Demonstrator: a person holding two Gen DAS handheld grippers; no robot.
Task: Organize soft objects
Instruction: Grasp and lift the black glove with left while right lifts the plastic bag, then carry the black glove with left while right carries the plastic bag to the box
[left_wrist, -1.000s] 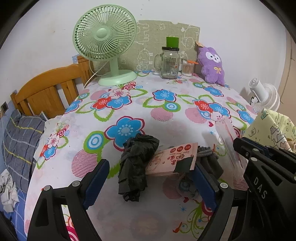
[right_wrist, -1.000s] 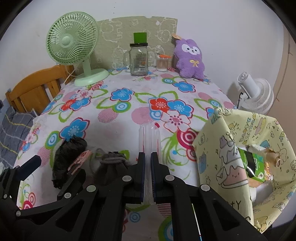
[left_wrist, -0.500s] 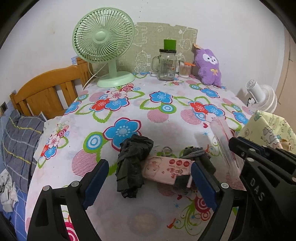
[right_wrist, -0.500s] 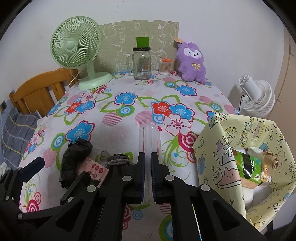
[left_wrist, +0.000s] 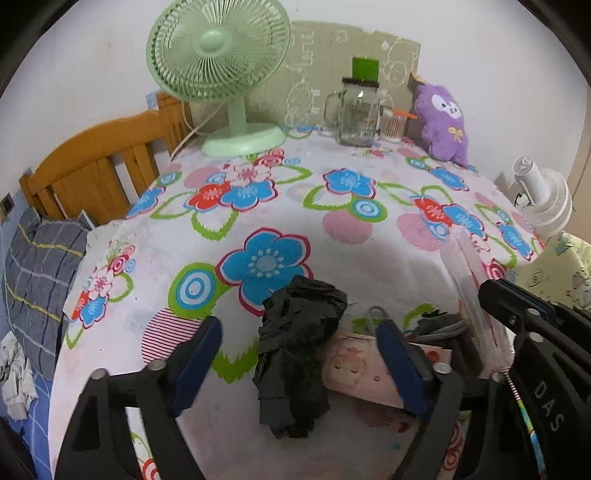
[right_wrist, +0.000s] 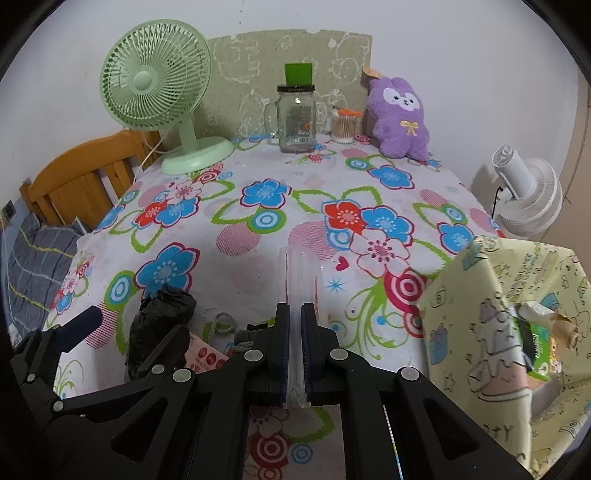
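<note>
Black bag (left_wrist: 299, 354): crumpled, lying near the table's near edge, between the left gripper's fingers but touched by neither pad.
Left gripper (left_wrist: 299, 354): jaws apart around the black bag, just been closing in.
Pink pack (left_wrist: 354, 373): flat on the cloth just right of the black bag, partly under the left gripper's right finger (left_wrist: 400, 363).
Grey pouch (left_wrist: 437, 326): drawstring kind, beside the pink pack; mostly hidden, so shape only roughly seen.
Right gripper (right_wrist: 295, 325): jaws together, clamped on a clear plastic piece (right_wrist: 301, 273); what it is, possibly a sleeve, cannot be told.
Yellow bag (right_wrist: 491, 332): off the table's right edge, mouth open, green packet inside.
Table (right_wrist: 258, 258): floral cloth; fan (right_wrist: 159, 88), jar (right_wrist: 297, 118), plush (right_wrist: 400, 118) along the far edge.
</note>
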